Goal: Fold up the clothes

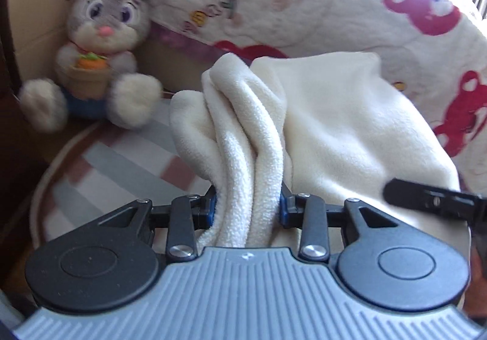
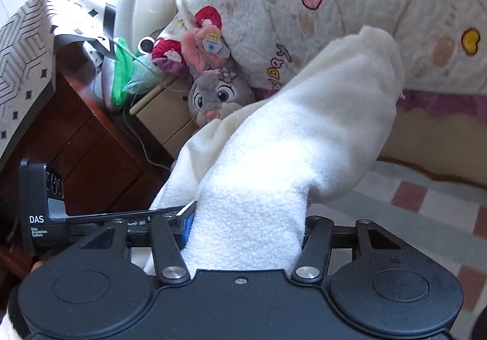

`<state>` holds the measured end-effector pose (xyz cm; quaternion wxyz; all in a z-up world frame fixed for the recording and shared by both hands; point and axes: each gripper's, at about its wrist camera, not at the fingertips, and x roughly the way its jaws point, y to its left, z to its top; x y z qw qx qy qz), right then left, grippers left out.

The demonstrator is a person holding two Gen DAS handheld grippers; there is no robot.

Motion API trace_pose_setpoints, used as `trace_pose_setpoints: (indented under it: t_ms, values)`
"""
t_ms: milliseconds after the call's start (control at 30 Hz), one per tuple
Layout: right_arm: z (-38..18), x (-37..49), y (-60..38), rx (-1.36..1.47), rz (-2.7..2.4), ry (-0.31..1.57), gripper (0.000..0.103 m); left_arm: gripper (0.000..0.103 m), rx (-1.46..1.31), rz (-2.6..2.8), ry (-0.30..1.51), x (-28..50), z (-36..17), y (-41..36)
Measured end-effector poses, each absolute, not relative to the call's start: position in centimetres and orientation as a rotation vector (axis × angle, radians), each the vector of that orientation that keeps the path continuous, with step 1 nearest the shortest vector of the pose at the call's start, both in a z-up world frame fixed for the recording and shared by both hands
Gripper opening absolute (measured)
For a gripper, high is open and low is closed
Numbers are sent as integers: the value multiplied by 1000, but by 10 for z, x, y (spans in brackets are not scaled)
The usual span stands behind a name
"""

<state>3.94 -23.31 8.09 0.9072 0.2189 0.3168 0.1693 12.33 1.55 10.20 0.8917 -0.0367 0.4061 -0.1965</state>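
**Both grippers pinch one cream fleece above the bed**

The left gripper (image 1: pixel 248 206) has its jaws pressed onto a bunched fold of the cream fleece (image 1: pixel 334 126); the blue pads (image 1: pixel 212 212) bite into the cloth on either side. From the pinch the fleece rises away in thick ridges, then spreads wide to the right. At the right edge of the left wrist view a black part of the other tool (image 1: pixel 432 198) lies against the fleece.

The right gripper (image 2: pixel 246 230) likewise grips the fleece (image 2: pixel 289 142), which fills the gap between its jaws and stretches up and to the far right in a long roll. The left tool (image 2: pixel 42 206), marked DAS, shows at the near left of this view, close beside the right one.

The fleece hangs lifted over a checked sheet (image 1: pixel 100 169) of grey, white and pink. Behind it lies a quilt (image 1: pixel 304 5) printed with strawberries. At the far left sits a plush rabbit (image 1: pixel 100 44) holding a carrot pot, leaning against a beige headboard (image 1: pixel 33 14). A dark wooden cabinet (image 2: pixel 91 151) stands left of the bed.
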Motion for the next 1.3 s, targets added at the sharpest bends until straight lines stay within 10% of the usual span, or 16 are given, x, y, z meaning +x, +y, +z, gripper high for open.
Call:
trace_pose_setpoints:
  t_ms: [700, 1200, 1300]
  values:
    - [-84, 137, -197, 612, 305, 392, 60, 34, 32, -323, 919, 278, -17, 39]
    - [-131, 176, -191, 510, 196, 539, 60, 34, 111, -348, 967, 317, -95, 29]
    - [-130, 177, -183, 465, 173, 543, 63, 47, 81, -254, 1005, 323, -99, 35]
